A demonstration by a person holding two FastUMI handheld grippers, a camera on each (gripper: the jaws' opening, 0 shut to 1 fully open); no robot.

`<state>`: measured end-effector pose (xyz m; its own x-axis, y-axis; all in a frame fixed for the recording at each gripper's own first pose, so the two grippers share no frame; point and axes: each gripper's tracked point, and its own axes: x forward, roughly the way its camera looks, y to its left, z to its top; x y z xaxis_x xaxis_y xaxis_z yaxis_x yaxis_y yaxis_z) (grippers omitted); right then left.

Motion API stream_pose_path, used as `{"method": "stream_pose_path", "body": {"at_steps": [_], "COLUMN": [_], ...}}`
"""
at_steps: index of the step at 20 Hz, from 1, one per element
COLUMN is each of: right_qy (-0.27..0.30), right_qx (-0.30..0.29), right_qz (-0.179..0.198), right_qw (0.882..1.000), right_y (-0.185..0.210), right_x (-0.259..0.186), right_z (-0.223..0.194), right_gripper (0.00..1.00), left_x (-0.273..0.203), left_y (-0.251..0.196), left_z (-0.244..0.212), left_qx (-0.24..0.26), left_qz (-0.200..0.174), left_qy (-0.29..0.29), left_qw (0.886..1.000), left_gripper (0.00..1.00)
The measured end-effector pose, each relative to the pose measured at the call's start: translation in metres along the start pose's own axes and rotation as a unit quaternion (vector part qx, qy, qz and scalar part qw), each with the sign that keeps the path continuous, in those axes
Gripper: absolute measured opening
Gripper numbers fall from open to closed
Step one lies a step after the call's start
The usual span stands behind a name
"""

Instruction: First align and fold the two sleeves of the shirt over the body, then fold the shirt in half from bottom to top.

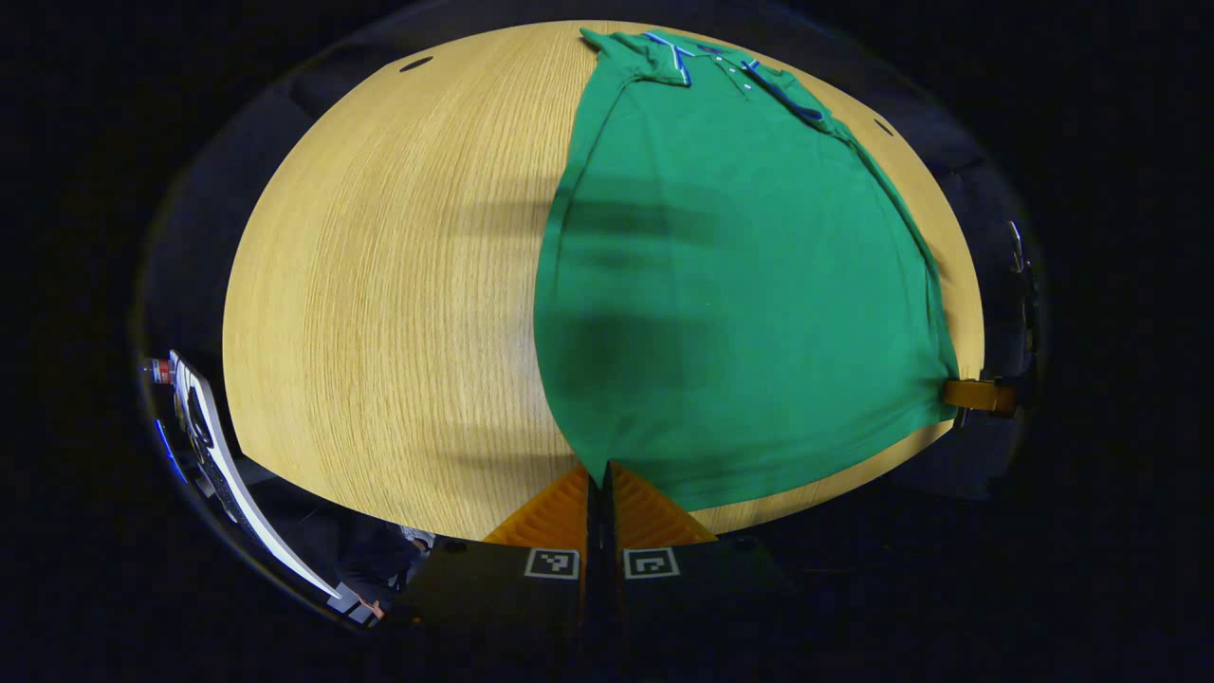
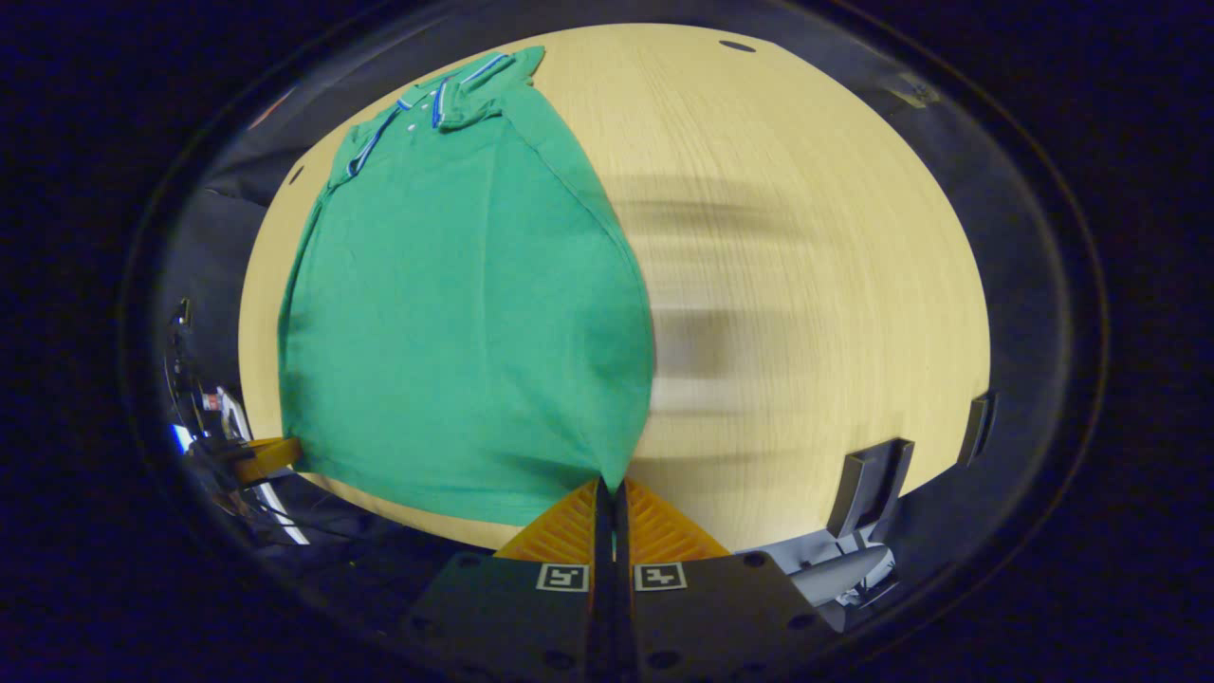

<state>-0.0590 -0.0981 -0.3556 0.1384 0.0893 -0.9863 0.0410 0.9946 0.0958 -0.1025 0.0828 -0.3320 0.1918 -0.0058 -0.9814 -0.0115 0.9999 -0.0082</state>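
A green polo shirt (image 1: 740,285) lies flat on the wooden table (image 1: 379,285), its blue-and-white trimmed collar (image 1: 683,59) at the far end. No sleeve sticks out past its long sides. In the left gripper view my left gripper (image 1: 604,474) is shut on one bottom hem corner. The right gripper (image 1: 977,394) holds the other hem corner far to the right. In the right gripper view the shirt (image 2: 455,313) fills the left half of the table (image 2: 806,285). There my right gripper (image 2: 612,486) is shut on its hem corner, and the left gripper (image 2: 267,455) shows at the far corner.
A white slanted device (image 1: 218,455) stands off the table's near left edge. A grey bracket (image 2: 868,484) and a smaller one (image 2: 977,427) stick up at the table's near right edge. Bare wood lies on either side of the shirt.
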Motion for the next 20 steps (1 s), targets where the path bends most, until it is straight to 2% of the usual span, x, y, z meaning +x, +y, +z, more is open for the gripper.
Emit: {"method": "stream_pose_path", "body": {"at_steps": [1, 2, 6, 8, 12, 13, 14, 17, 20], "right_qy": [-0.005, -0.011, -0.037, -0.055, -0.097, -0.106, -0.115, -0.141, -0.164], "right_qx": [0.0, -0.003, -0.003, 0.001, -0.004, -0.005, -0.006, -0.015, -0.03], "right_qz": [0.002, 0.004, 0.014, 0.02, 0.028, 0.032, 0.035, 0.04, 0.04], "right_qw": [1.0, 1.0, 0.999, 0.998, 0.995, 0.994, 0.993, 0.989, 0.985], "right_y": [0.001, 0.003, 0.01, 0.015, 0.023, 0.027, 0.031, 0.042, 0.054], "right_x": [-0.004, -0.008, -0.032, -0.045, -0.078, -0.085, -0.092, -0.11, -0.125], "right_z": [0.002, 0.005, 0.023, 0.04, 0.08, 0.09, 0.102, 0.132, 0.166], "right_gripper": [0.03, 0.03, 0.03, 0.03, 0.03, 0.06, 0.0, 0.06, 0.03], "left_x": [-0.009, -0.026, -0.059, -0.052, -0.079, -0.084, -0.087, -0.099, -0.113], "left_y": [0.001, -0.003, -0.005, -0.003, -0.005, -0.006, -0.005, -0.01, -0.011], "left_z": [0.01, -0.003, 0.051, 0.066, 0.11, 0.121, 0.133, 0.168, 0.208], "left_qx": [0.004, 0.008, 0.016, 0.012, 0.028, 0.034, 0.041, 0.056, 0.07], "left_qz": [0.001, 0.002, 0.003, -0.002, -0.005, -0.004, -0.003, 0.001, 0.015], "left_qy": [-0.01, -0.02, -0.063, -0.086, -0.124, -0.132, -0.141, -0.165, -0.19], "left_qw": [1.0, 1.0, 0.998, 0.996, 0.992, 0.991, 0.989, 0.985, 0.979], "left_gripper": [0.03, 0.03, 0.03, 0.03, 0.03, 0.03, 0.03, 0.03, 0.03]}}
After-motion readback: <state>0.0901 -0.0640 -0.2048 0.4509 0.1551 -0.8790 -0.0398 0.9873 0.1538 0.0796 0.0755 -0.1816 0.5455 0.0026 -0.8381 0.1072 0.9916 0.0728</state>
